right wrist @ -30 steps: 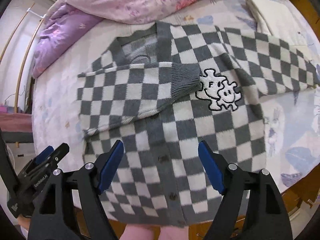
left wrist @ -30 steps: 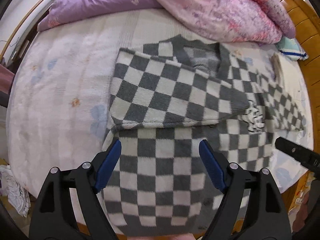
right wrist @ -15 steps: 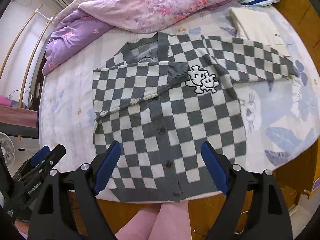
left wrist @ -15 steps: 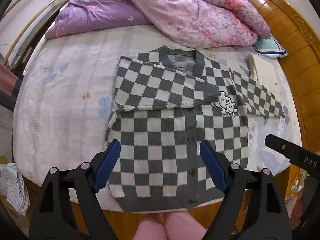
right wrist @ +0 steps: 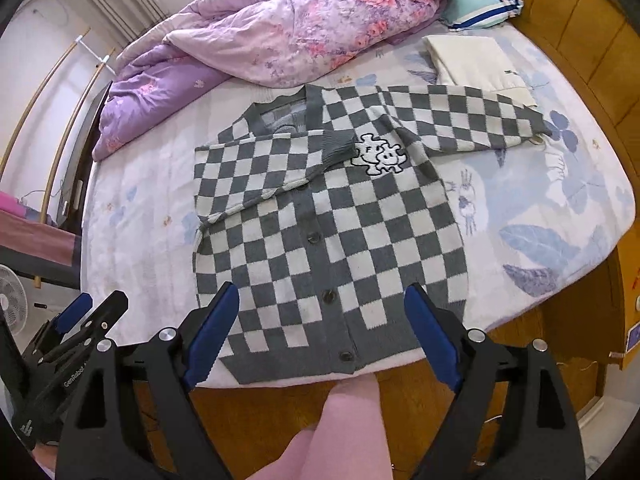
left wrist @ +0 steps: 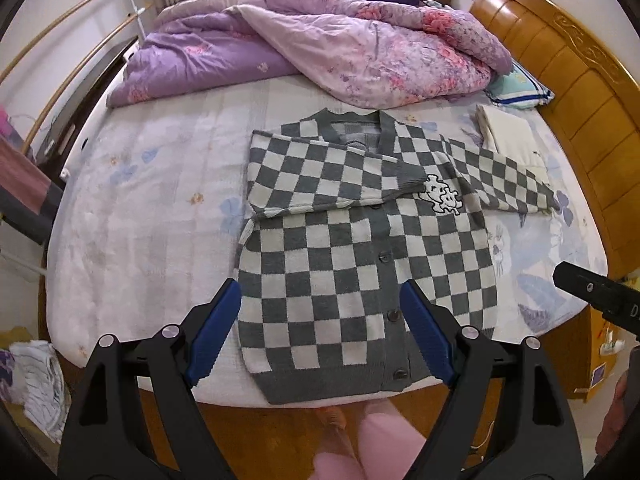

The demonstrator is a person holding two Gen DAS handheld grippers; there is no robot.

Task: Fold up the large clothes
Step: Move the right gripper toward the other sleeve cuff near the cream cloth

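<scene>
Cardigan [left wrist: 360, 248] flat on bed [left wrist: 152, 200], hem at its near edge; both grippers [left wrist: 320, 332] [right wrist: 322, 334] agape, empty, above hem; unfolded sleeve [right wrist: 460, 120] may snag folded linen [right wrist: 476, 64] when swung across.

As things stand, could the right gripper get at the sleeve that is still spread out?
Probably yes: the right gripper is open, and the unfolded sleeve lies flat on the bed with nothing on top.
</scene>
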